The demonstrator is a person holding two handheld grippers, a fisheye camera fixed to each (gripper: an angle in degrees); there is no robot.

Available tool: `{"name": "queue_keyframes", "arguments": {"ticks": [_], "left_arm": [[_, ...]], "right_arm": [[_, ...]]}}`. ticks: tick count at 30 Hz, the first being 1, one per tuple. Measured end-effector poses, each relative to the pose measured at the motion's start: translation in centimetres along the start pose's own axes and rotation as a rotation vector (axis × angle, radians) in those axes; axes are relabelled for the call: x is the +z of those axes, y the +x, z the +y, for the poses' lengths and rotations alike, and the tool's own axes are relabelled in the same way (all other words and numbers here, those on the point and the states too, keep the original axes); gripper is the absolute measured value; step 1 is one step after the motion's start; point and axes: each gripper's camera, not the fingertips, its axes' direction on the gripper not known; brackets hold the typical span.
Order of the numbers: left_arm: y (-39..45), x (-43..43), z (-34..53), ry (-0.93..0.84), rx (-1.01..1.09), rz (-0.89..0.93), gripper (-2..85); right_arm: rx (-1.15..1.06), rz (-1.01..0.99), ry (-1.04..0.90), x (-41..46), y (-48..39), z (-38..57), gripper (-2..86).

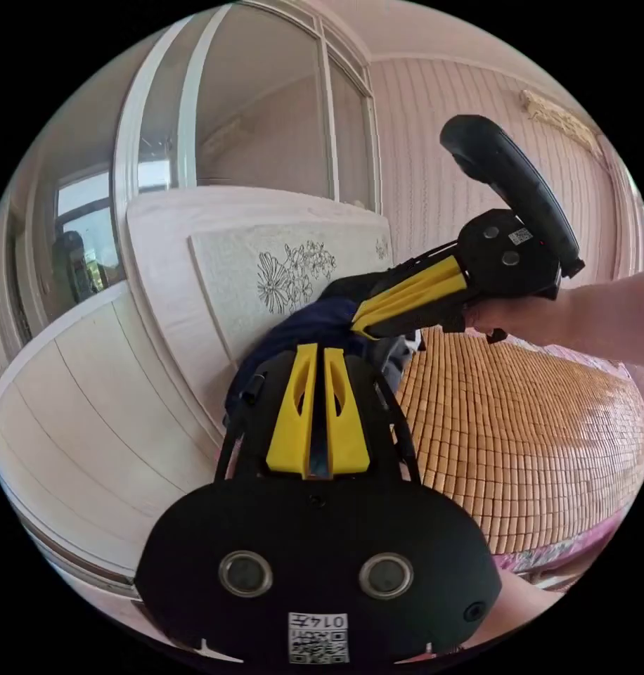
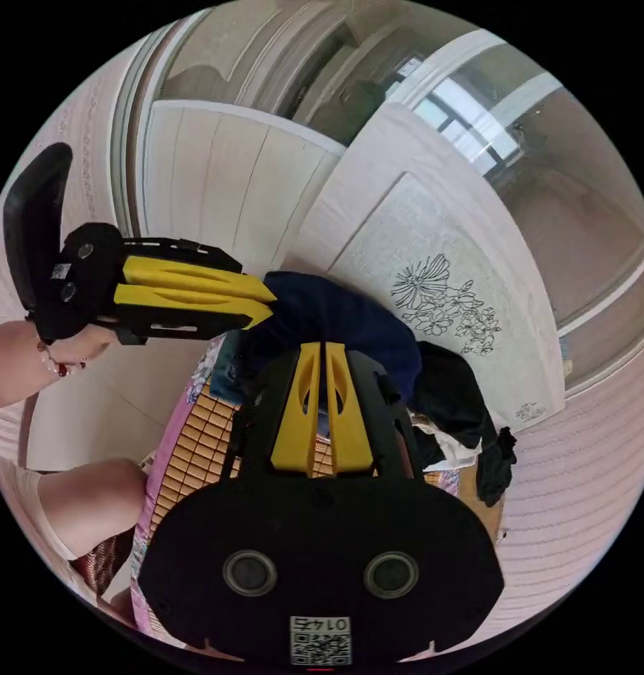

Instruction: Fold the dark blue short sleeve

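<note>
The dark blue short sleeve (image 1: pixel 315 325) hangs bunched in the air above the bed mat, held up by both grippers. In the left gripper view my left gripper (image 1: pixel 319 349) has its yellow jaws shut on the blue cloth, and my right gripper (image 1: pixel 355 320) comes in from the right, also shut on it. In the right gripper view my right gripper (image 2: pixel 321 347) pinches the dark blue short sleeve (image 2: pixel 343 313) from below. There the left gripper (image 2: pixel 266 302) reaches in from the left, with its tips closed on the same cloth.
A woven bamboo mat (image 1: pixel 533 436) covers the bed. A white headboard panel with a flower drawing (image 1: pixel 294 271) stands behind. A heap of dark clothes (image 2: pixel 455 401) lies at the headboard. The person's leg (image 2: pixel 90 503) shows at the left.
</note>
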Motion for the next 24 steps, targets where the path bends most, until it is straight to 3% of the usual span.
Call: {"name": "queue_keyframes", "arguments": {"ticks": [5,9,13,19,22,24], "left_arm": [[3.7,-7.2,-11.2,0.243,0.089,0.096,-1.0],[7.4,-13.2,-16.6,0.389,0.128,0.191,-1.0],[13.8,-17.6,-19.8,0.47,0.21,0.398,-1.0],[32.0,-17.1,-23.1,0.341,0.481,0.787,-0.6],[45.4,-13.0,-21.4,0.16,0.578,0.997,1.2],[52.9,-10.7,-18.8,0.062,0.68,1.011,4.2]], "right_arm": [[0.238,-0.058,0.265,-13.6,7.3,4.2,0.0],[0.204,-0.076,0.418,-25.9,8.5,10.5,0.1],[0.229,-0.103,0.511,-33.8,8.2,18.2,0.1],[0.536,-0.109,0.614,-42.0,7.9,38.8,0.1],[0.819,-0.034,0.591,-43.9,5.9,53.4,0.3],[1.109,0.05,0.486,-43.9,2.5,66.2,0.4]]}}
